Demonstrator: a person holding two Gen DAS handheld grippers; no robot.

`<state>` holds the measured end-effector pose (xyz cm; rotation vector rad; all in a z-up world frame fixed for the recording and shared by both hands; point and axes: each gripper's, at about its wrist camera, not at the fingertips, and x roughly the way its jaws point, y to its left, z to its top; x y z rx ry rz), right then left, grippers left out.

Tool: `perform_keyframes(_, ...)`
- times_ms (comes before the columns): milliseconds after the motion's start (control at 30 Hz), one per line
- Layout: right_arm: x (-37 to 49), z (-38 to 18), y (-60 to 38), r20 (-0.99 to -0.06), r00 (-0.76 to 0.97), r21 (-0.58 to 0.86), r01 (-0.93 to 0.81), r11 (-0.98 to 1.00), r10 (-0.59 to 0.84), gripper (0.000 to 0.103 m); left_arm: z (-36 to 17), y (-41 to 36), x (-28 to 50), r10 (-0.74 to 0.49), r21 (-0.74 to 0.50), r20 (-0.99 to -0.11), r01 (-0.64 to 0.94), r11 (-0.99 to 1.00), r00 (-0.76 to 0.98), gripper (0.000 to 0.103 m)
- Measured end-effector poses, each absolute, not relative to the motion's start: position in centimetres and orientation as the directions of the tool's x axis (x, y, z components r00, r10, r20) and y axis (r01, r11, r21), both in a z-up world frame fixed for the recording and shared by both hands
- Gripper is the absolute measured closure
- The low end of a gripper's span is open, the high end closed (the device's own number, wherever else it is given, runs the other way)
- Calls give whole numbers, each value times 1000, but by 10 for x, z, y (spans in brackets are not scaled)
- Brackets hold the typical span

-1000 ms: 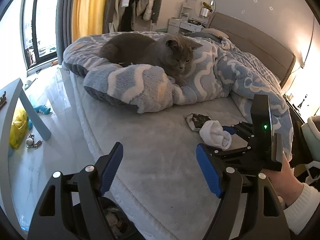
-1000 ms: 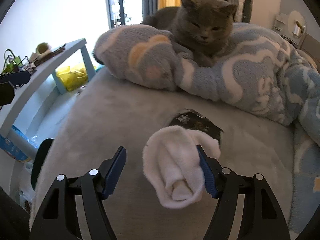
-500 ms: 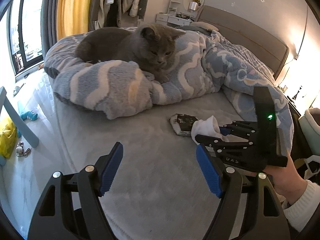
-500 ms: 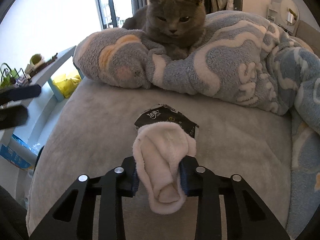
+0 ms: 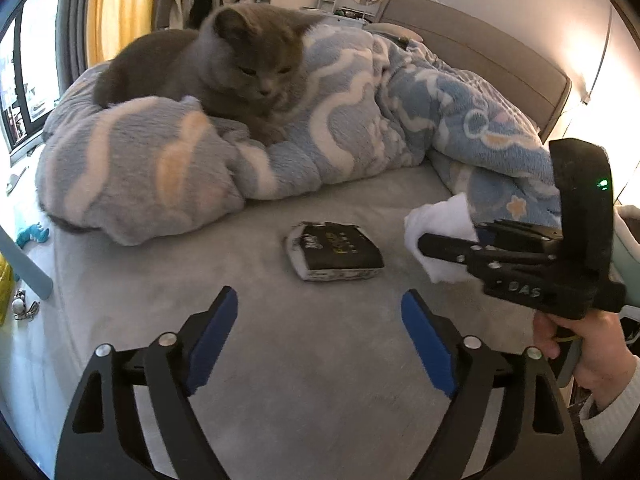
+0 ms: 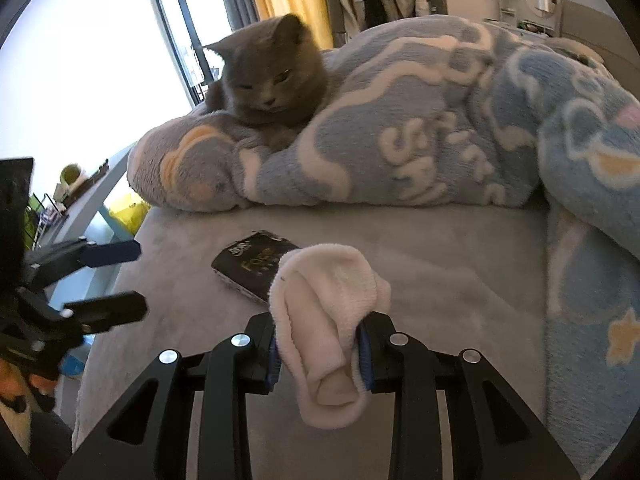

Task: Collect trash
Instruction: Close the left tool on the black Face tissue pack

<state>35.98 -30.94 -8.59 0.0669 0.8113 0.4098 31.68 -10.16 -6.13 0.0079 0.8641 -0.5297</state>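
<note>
Right claw (image 6: 320, 354) clamps white sock (image 6: 328, 312) | black packet (image 5: 336, 250) (gold lettering, unreadable)

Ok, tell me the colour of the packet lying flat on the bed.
Black with gold lettering, packet, clearest in the left wrist view.
</note>
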Motion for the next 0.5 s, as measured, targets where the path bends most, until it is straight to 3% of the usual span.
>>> perform_keyframes(233,349,-89,-346,-670,620,261,-319,911,409,72,-78,-133,329,-432,-205,-741,439,875,514,9)
perform_keyframes(500,335,-89,-382,-654,631,283,-307,909,417,72,-103,-166,347,-322,-111,-804,407,907,500,9)
